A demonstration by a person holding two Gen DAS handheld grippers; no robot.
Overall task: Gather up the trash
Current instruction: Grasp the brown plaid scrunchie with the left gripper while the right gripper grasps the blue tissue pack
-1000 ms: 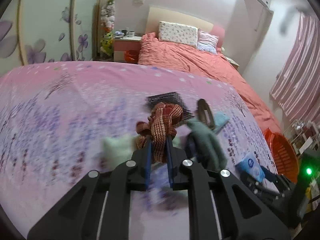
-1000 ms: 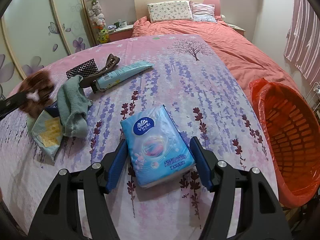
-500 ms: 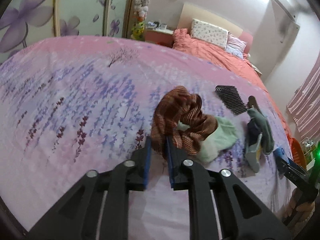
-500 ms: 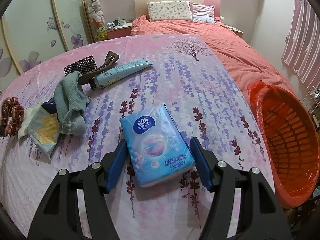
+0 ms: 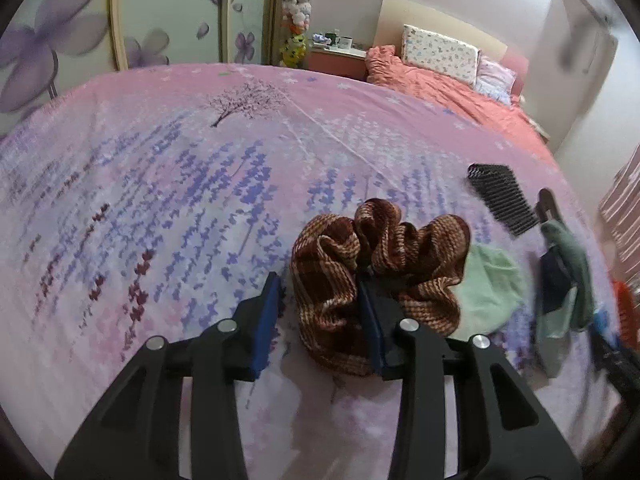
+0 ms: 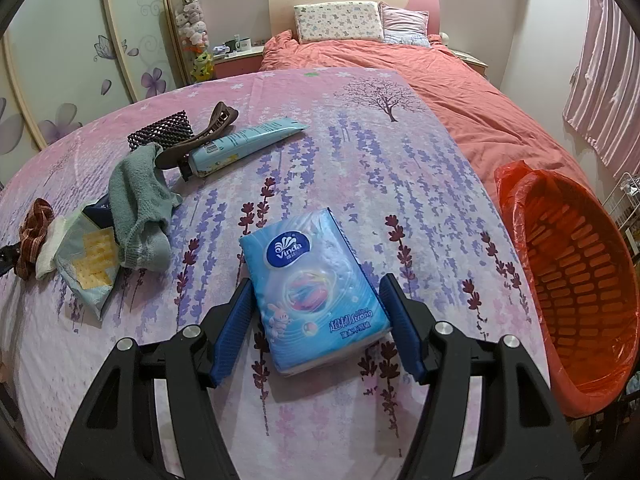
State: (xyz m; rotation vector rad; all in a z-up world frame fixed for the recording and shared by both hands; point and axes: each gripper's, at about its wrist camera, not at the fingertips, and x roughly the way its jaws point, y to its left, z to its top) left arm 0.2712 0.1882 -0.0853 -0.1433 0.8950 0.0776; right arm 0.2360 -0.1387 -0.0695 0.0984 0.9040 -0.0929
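Note:
My left gripper [image 5: 320, 304] is open on the pink bedspread, its right finger lying in the folds of a brown plaid scrunchie [image 5: 380, 264] that rests on the bed; the scrunchie also shows in the right wrist view [image 6: 34, 228]. A crumpled pale green tissue [image 5: 488, 288] lies just right of it. My right gripper [image 6: 316, 316] is open, its fingers on either side of a blue Vinda tissue pack [image 6: 312, 292] lying on the bed. A cracker wrapper [image 6: 90, 264] lies under a green sock [image 6: 136, 208].
An orange basket lined with a red bag [image 6: 576, 280] stands off the bed's right edge. A black comb [image 6: 160, 134], a brown hair clip [image 6: 204, 136] and a light blue tube [image 6: 244, 146] lie farther back. A second bed with a salmon duvet [image 6: 400, 64] is behind.
My left gripper carried the scrunchie leftward, set it down on the bedspread beside the tissue and opened. My right gripper has stayed open around the tissue pack.

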